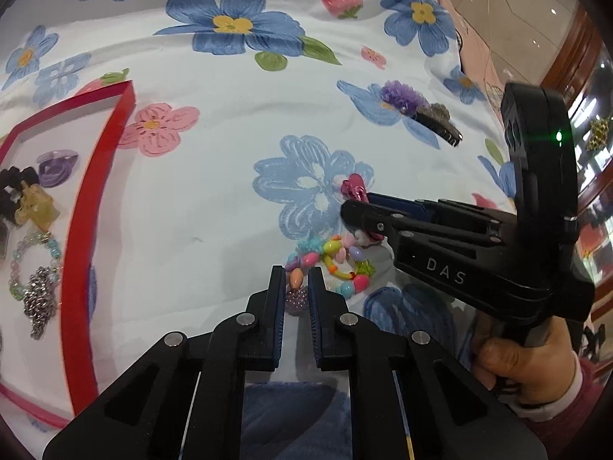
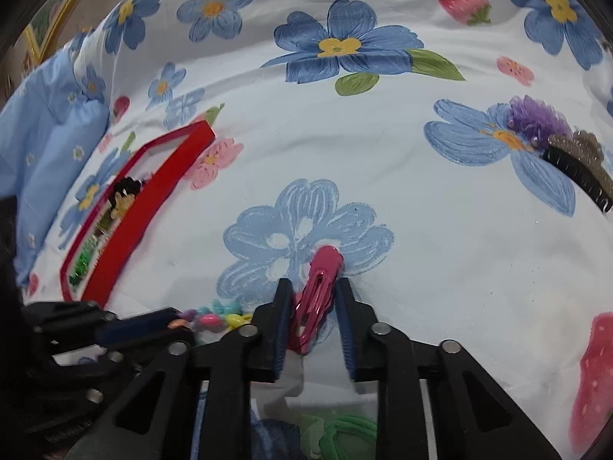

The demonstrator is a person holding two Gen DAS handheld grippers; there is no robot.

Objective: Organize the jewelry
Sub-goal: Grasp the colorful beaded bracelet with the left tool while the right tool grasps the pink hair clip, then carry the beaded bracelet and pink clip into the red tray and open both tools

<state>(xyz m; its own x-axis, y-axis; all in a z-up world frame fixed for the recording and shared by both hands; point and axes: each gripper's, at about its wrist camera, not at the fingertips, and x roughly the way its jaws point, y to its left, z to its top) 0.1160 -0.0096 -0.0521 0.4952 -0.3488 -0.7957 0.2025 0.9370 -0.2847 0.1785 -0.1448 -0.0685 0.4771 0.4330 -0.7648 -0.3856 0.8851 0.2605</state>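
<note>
Far left, red tray (image 1: 101, 176) already holds a purple ring, black scrunchie, bead bracelet and chain; judged partly done. Centre: left gripper (image 1: 297, 280), jaws narrowly parted around an orange bead of the colourful bead bracelet (image 1: 333, 264) lying on the floral sheet (image 1: 230, 122); contact unclear. Right gripper (image 2: 312, 287) jaws open, straddling the pink hair clip (image 2: 318, 291). Far right, purple flower clip (image 1: 406, 99) and black comb (image 2: 578, 176) remain loose.

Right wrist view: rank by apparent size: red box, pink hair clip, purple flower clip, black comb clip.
1. red box, clearly largest.
2. pink hair clip, but it sits between the right gripper fingers, close to the lens, so inflated.
3–4. purple flower clip and black comb clip: similar, distorted near the edge; not ranked.
</note>
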